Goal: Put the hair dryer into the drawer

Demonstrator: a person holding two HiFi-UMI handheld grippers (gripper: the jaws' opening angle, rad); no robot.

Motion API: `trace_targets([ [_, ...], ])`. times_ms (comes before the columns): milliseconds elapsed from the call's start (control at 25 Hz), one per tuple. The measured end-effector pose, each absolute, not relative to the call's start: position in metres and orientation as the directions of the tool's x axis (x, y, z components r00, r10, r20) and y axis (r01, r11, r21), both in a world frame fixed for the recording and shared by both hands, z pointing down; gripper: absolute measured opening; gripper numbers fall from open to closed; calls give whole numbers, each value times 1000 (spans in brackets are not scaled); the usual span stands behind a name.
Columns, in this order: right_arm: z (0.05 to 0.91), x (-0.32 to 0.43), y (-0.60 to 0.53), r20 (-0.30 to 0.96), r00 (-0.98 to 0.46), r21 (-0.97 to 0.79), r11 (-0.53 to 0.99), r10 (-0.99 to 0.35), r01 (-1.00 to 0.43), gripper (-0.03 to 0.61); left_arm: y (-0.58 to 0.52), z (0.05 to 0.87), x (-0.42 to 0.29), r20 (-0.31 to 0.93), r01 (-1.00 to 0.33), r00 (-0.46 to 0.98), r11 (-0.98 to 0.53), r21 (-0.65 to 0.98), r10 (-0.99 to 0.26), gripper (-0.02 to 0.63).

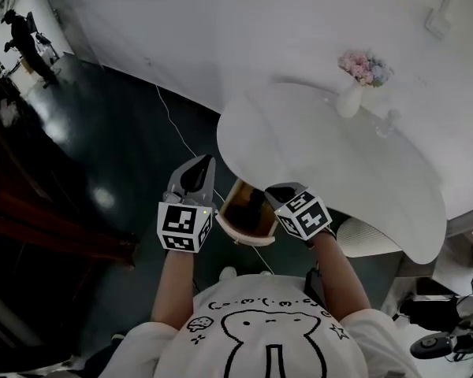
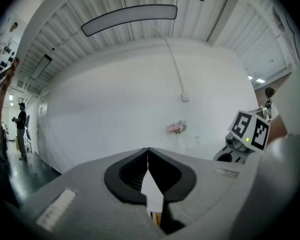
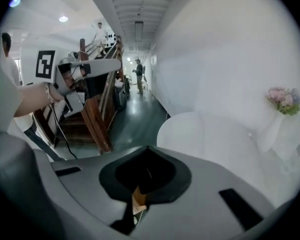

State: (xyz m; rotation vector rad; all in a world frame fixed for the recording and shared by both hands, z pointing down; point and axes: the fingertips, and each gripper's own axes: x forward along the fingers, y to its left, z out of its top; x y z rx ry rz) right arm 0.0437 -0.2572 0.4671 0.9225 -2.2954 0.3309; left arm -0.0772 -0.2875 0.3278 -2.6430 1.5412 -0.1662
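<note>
Hair dryer: not identifiable in any view. Left gripper (image 2: 148, 154) and right gripper (image 3: 147, 151), lower centre of the head view, are both closed and empty. Risk: approaching with jaws closed would likely knock the dryer away. The thin white cable (image 1: 173, 124) on the dark floor, centre left, could snag.

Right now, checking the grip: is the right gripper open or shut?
Shut: the right gripper shows its jaws pressed together, no gap at the tips.
</note>
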Motion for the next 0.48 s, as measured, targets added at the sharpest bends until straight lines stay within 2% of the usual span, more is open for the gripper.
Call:
trace_targets([
  [480,382,88,-270,410,-504,-30,542,-760,-840,-2,-296,297,-58,-8,-828,546,-539,-155,-838,17],
])
